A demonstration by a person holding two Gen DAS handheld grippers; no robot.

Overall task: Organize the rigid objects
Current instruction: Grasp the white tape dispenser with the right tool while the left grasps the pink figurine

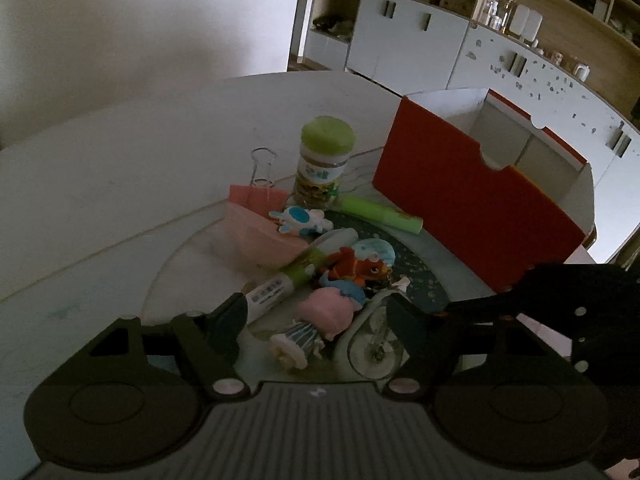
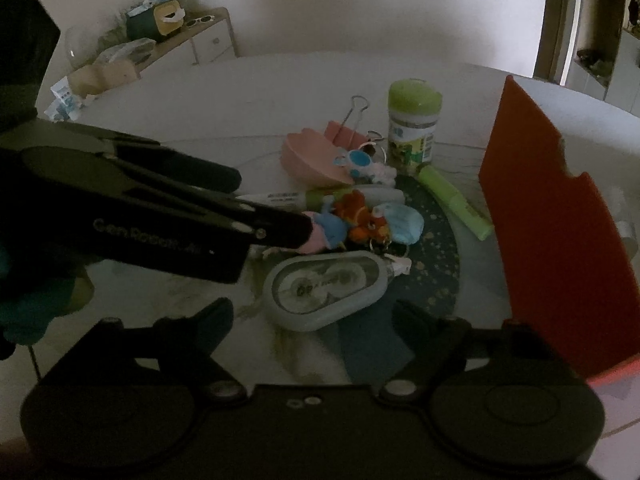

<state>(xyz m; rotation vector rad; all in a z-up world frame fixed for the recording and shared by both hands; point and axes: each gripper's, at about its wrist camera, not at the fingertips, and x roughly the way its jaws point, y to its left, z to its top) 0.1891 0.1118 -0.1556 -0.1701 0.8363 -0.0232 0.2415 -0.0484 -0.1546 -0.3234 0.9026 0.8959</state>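
Note:
A heap of small items lies on a dark round mat [image 2: 438, 248] on the white table. My left gripper [image 1: 316, 320] is open, and a pink-haired doll [image 1: 326, 314] lies between its fingers. In the right wrist view the left gripper [image 2: 272, 204] reaches in from the left, its lower finger over the doll [image 2: 320, 234]. My right gripper [image 2: 314, 316] is open just before a clear correction tape [image 2: 324, 284]; its fingers [image 1: 500, 304] enter from the right. An orange figure [image 1: 356, 266], a white-and-green marker [image 1: 288, 280] and a green highlighter [image 1: 380, 214] lie beyond.
A tall red box [image 1: 460, 200] with white compartments stands open at the right, close to the heap. A green-lidded jar [image 1: 324, 160], a pink binder clip [image 1: 260, 196] and a pink dish [image 1: 260, 240] stand behind. White cabinets [image 1: 404, 44] line the far wall.

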